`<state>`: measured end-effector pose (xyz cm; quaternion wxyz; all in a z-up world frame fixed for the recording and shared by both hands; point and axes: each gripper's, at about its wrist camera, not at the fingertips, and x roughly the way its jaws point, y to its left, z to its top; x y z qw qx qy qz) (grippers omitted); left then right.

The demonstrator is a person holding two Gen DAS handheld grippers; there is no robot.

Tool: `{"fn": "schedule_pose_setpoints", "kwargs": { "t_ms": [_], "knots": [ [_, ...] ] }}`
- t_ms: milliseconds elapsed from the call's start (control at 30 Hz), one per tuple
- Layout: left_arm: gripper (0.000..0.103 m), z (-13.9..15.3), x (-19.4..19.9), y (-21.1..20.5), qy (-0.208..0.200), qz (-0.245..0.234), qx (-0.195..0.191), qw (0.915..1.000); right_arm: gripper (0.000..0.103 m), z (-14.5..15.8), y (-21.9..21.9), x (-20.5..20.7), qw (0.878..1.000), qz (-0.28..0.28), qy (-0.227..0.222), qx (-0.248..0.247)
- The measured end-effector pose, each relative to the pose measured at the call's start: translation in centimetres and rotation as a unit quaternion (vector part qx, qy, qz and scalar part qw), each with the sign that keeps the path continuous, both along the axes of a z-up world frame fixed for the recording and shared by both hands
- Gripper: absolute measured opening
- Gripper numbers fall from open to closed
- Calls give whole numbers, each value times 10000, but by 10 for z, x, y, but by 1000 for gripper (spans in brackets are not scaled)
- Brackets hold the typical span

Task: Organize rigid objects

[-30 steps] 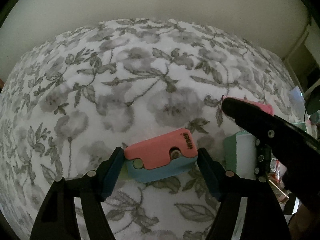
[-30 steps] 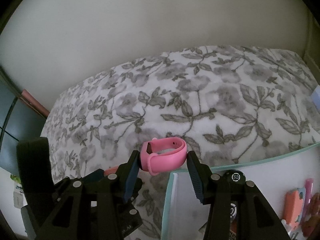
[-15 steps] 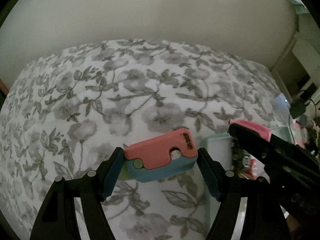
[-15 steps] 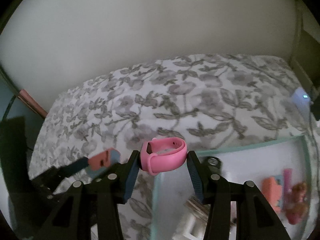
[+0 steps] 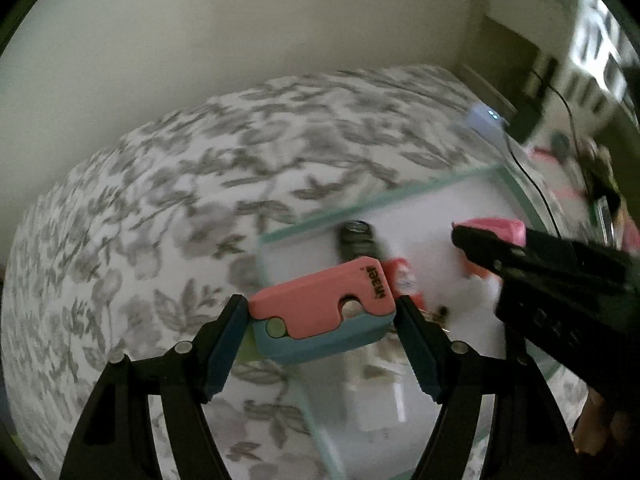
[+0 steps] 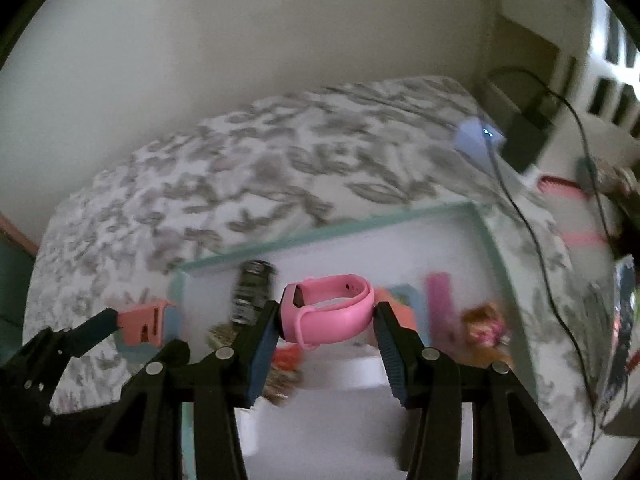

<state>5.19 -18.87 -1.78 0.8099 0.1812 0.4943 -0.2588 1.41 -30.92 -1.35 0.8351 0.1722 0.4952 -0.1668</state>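
Left wrist view: left gripper (image 5: 320, 316) squeezing a pink and blue block (image 5: 320, 316), up above the near corner of the white tray (image 5: 384, 194). Right wrist view: right gripper (image 6: 326, 320) squeezing a pink band (image 6: 326, 314), up over the tray, above the small toys inside.

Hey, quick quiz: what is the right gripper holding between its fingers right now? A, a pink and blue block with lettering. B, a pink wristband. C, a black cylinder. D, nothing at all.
B: in the right wrist view the pink wristband sits clamped between the right gripper fingers, above the tray; the lettered block is in the left gripper.
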Motion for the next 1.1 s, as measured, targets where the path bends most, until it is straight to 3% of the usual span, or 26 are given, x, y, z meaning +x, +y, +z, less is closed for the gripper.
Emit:
{"fn": "schedule_pose_setpoints", "kwargs": {
  "t_ms": [300, 500, 633, 767, 1100],
  "knots": [
    [76, -10, -47, -40, -187, -733, 499, 9959, 51, -12, -30, -39, 9987, -364, 299, 179],
    [77, -11, -63, -42, -213, -837, 579, 9946, 52, -19, -30, -56, 9980, -379, 394, 306],
    [78, -12, -66, -37, -231, -779, 670, 9944, 53, -23, -30, -62, 9974, -437, 417, 394],
    [82, -13, -66, -25, -211, -664, 743, 9948, 64, -22, -29, -67, 9972, -462, 319, 493],
    [82, -2, -57, 28, -3, 30, 430, 9991, 67, -14, -19, -77, 9973, -481, 171, 519]
  ]
}}
